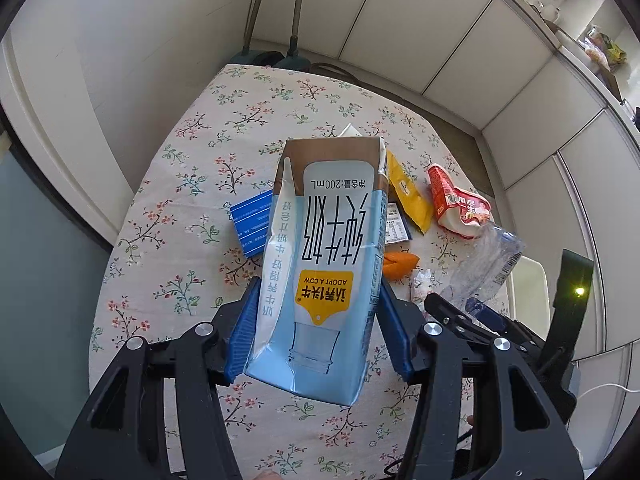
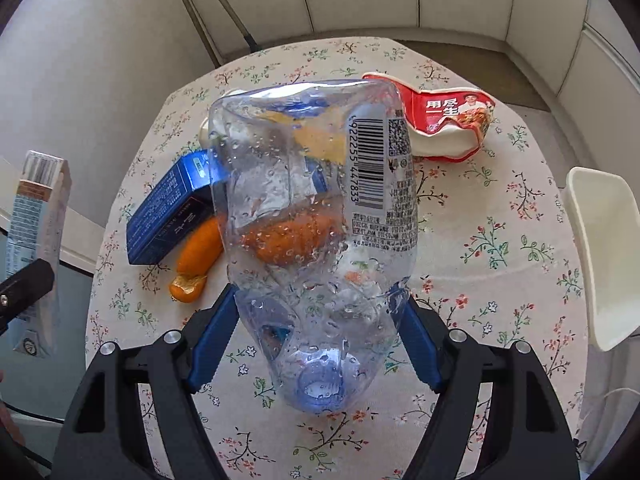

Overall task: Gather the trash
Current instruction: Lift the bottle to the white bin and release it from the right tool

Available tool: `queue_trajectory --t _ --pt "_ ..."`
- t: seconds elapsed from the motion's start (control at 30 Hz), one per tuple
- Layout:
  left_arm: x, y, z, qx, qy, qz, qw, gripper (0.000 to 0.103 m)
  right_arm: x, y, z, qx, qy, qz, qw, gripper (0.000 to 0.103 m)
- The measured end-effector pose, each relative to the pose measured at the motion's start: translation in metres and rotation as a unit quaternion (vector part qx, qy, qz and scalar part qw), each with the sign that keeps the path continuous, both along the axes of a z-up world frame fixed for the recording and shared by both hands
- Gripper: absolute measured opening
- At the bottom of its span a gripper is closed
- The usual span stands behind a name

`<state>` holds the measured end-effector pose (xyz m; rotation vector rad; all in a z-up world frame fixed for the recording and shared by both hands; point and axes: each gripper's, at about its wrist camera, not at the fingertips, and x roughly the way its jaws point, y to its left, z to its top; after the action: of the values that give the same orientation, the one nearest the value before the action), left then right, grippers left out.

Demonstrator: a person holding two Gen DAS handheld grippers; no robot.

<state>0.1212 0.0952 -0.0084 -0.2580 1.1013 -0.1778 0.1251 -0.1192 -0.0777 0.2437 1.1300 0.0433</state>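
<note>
My left gripper [image 1: 318,320] is shut on a light blue 200 mL milk carton [image 1: 328,248] and holds it above the floral table; the carton also shows at the left edge of the right wrist view [image 2: 38,248]. My right gripper [image 2: 316,332] is shut on a crushed clear plastic bottle [image 2: 316,208], cap end toward the camera, above the table. The bottle also shows in the left wrist view [image 1: 486,264]. On the table lie a blue box [image 2: 168,216], orange peel [image 2: 198,260], a yellow wrapper [image 1: 410,196] and a crumpled red-and-white noodle cup [image 2: 448,120].
The table has a floral cloth [image 2: 500,240]. A white chair [image 2: 604,256] stands at its right side. White cabinets [image 1: 460,40] run behind. Two mop handles [image 1: 276,8] lean at the far edge. A cluttered counter [image 1: 596,44] is at the upper right.
</note>
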Motion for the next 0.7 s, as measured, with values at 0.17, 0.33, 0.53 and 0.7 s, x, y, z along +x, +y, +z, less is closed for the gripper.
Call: queue_trajectory --t 0.17,0.33,0.53,0.7 --pt "0.002 -0.009 0.003 -0.006 -0.008 -0.003 0.9999 0.053 -0.010 -0.024 0.024 0.016 -0.027 -0.012 0.999 0.074" --pt "0.004 -0.024 0.005 -0.012 -0.020 -0.008 0.9997 0.053 -0.019 -0.053 0.045 0.034 -0.053 -0.033 0.997 0.074" --pt "0.008 -0.045 0.005 -0.017 -0.030 -0.018 0.9992 0.053 -0.033 -0.095 0.071 0.025 -0.096 -0.071 0.992 0.074" --pt "0.010 -0.068 0.003 -0.019 -0.038 -0.027 0.9987 0.053 -0.046 -0.140 0.089 -0.001 -0.132 -0.118 0.984 0.074"
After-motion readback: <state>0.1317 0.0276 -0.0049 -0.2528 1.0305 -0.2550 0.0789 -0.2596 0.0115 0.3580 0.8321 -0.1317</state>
